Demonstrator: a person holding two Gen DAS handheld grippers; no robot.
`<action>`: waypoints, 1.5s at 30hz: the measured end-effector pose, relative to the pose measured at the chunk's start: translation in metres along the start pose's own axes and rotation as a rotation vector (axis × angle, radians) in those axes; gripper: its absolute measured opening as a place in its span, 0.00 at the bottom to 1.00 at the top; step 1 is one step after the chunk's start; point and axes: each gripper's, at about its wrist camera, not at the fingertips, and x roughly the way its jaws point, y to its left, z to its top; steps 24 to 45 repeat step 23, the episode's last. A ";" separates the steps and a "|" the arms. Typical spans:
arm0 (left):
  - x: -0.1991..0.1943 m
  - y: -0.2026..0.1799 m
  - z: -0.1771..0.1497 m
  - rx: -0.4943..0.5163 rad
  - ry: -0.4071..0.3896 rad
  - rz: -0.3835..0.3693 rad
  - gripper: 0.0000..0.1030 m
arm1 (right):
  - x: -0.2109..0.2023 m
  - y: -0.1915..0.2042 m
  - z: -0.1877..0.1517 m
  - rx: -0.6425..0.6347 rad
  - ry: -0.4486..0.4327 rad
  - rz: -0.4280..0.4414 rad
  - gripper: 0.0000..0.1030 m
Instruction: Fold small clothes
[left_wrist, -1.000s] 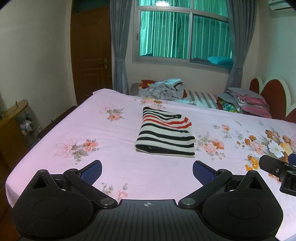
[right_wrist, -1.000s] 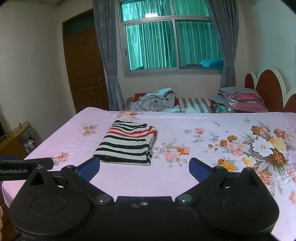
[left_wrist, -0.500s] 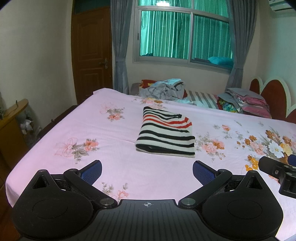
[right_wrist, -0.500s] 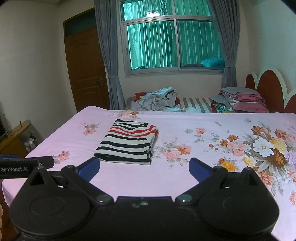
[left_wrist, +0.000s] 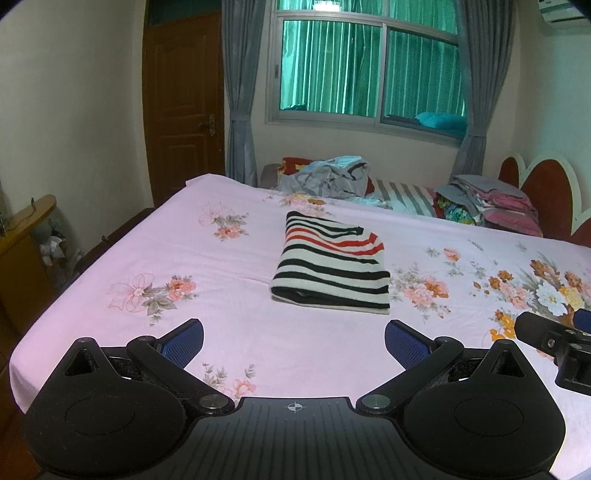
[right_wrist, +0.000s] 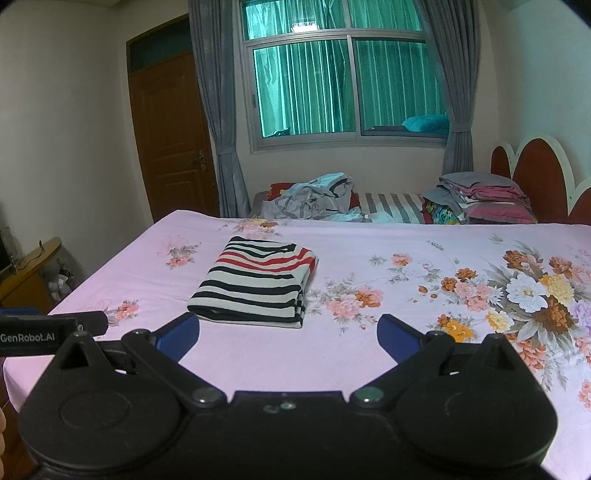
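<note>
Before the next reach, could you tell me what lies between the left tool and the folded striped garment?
Only bare pink floral sheet: the left wrist view shows nothing between the open left tool and the folded striped garment.

The picture's edge cuts off the right hand-held gripper (left_wrist: 561, 347).

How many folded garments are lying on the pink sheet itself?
1: a striped top, folded, in the middle of the pink sheet. The rumpled clothes and the stacked pile sit beyond its far edge; more may be hidden there.
</note>
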 end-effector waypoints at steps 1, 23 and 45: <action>0.001 0.000 0.000 0.000 0.002 0.000 1.00 | 0.000 0.000 0.001 -0.002 -0.001 -0.003 1.00; 0.056 0.005 0.011 0.012 0.019 -0.012 1.00 | 0.036 -0.004 -0.002 0.006 0.062 -0.012 1.00; 0.056 0.005 0.011 0.012 0.019 -0.012 1.00 | 0.036 -0.004 -0.002 0.006 0.062 -0.012 1.00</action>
